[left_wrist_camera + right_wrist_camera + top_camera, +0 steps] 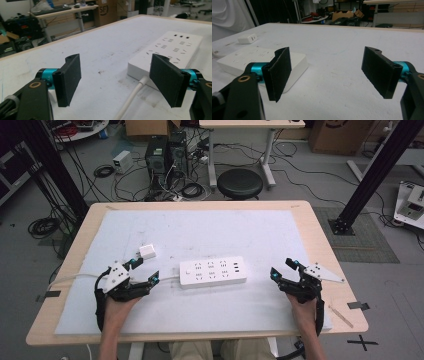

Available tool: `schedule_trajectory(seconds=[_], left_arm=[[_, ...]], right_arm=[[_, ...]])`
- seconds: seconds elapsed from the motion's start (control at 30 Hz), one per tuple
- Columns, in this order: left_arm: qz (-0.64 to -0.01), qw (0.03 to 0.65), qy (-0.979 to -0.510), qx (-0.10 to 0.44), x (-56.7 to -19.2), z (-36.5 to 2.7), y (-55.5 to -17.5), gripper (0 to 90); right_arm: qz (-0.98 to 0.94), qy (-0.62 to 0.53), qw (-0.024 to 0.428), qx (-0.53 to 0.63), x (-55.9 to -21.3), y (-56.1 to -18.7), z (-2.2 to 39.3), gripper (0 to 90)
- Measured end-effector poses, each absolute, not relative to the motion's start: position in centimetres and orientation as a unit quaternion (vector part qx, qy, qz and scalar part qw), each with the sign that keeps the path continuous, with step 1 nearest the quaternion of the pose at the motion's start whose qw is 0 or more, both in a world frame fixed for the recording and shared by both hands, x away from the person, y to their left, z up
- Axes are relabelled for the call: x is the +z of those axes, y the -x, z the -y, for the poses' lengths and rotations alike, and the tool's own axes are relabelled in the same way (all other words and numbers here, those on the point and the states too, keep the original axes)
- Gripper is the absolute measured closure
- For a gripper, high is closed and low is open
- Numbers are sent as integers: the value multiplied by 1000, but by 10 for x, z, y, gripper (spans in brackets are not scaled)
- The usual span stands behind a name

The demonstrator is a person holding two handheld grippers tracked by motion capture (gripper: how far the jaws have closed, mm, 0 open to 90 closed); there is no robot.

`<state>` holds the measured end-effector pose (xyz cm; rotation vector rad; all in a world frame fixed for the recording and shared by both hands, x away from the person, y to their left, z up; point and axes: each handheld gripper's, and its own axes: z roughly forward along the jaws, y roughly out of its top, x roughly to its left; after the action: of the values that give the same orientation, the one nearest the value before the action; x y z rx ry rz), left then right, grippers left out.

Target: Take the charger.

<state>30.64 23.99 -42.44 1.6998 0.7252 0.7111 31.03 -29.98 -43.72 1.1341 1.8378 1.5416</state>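
Observation:
A white power strip (213,271) lies flat in the middle of the white mat (200,230), its sockets facing up. Its white cable (75,279) runs off to the left. A small white adapter (147,252) sits just behind my left gripper (146,270). That gripper rests at the strip's left end, open, with nothing between its pads. In the left gripper view the power strip (172,47) and cable (132,96) lie ahead of the left gripper (117,82). My right gripper (283,268) stands open just right of the strip; the power strip (262,60) shows behind its left pad (278,72).
The wooden table (320,240) reaches a little past the mat on all sides. A black stool (240,183) stands behind the far edge. Black frame posts (372,175) rise at both sides, and loose cables and boxes (160,155) cover the floor beyond.

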Motion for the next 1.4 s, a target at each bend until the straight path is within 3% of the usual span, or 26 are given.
schedule_trajectory(seconds=[0.57, 1.4], left_arm=[[-272, 467, -811, 224, -392, -267, -371, 259], [-254, 401, -864, 170, -408, -280, -428, 259]], right_arm=[[-674, -412, 245, 562, -437, -311, 299, 246], [-677, -410, 247, 559, -437, -311, 298, 246]])
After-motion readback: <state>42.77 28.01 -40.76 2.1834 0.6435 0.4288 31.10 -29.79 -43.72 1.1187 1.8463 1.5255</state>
